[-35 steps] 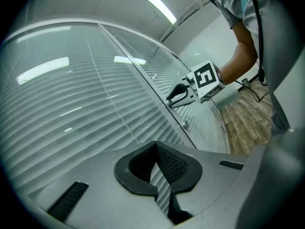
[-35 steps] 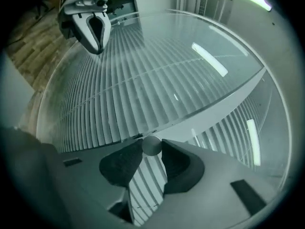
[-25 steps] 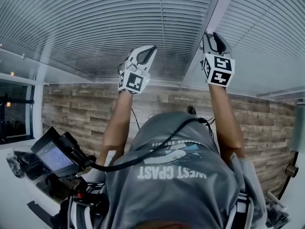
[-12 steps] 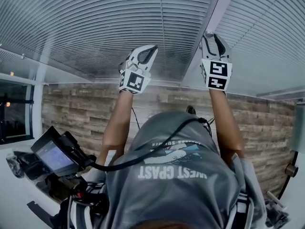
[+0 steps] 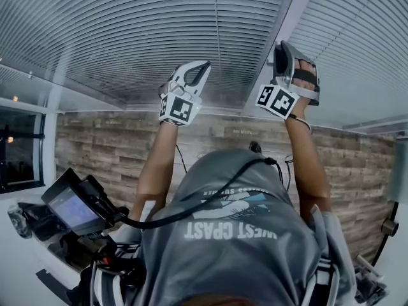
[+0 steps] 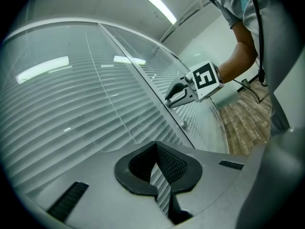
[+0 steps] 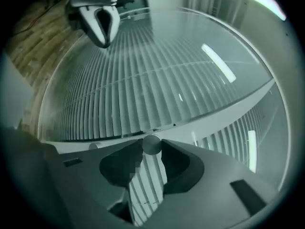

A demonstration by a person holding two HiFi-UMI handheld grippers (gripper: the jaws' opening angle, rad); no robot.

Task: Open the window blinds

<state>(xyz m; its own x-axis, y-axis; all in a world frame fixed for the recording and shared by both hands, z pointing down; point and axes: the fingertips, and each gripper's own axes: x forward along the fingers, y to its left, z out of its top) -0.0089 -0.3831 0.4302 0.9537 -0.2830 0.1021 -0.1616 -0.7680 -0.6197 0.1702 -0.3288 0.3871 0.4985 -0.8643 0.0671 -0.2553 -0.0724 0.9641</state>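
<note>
Nearest of all, the person's grey shirt point(image 5: 255, 260) fills the bottom of the head view, with a black cable point(image 5: 210, 199) looping across it. Just to its left a dark device point(image 5: 70, 210) with a small screen sits low down, and a wood-plank floor point(image 5: 115, 152) shows beyond. Two bare forearms point(image 5: 156, 164) reach from the shirt to the window, well apart from each other.

The left gripper point(image 5: 204, 65) has its jaw tips closed together and grips nothing, only slats showing through the slit behind the tips in its own view. It points at the glass point(image 6: 57, 66) from close by, though whether it touches is unclear.

The right gripper point(image 5: 284, 48) is rolled onto its side at the pale frame post point(image 5: 290, 11). In its own view a small round knob point(image 7: 151, 144) sits between the jaw tips, both tips against it. The jaws have just been closing a little onto that knob, so they stand fairly wide yet clamped on it.

The knob stands on the frame post, between two panes. Behind the glass on both sides hang the blinds point(image 5: 159, 37), their grey slats running level and close-packed across each pane; ceiling lights reflect off the glass in front of them.
</note>
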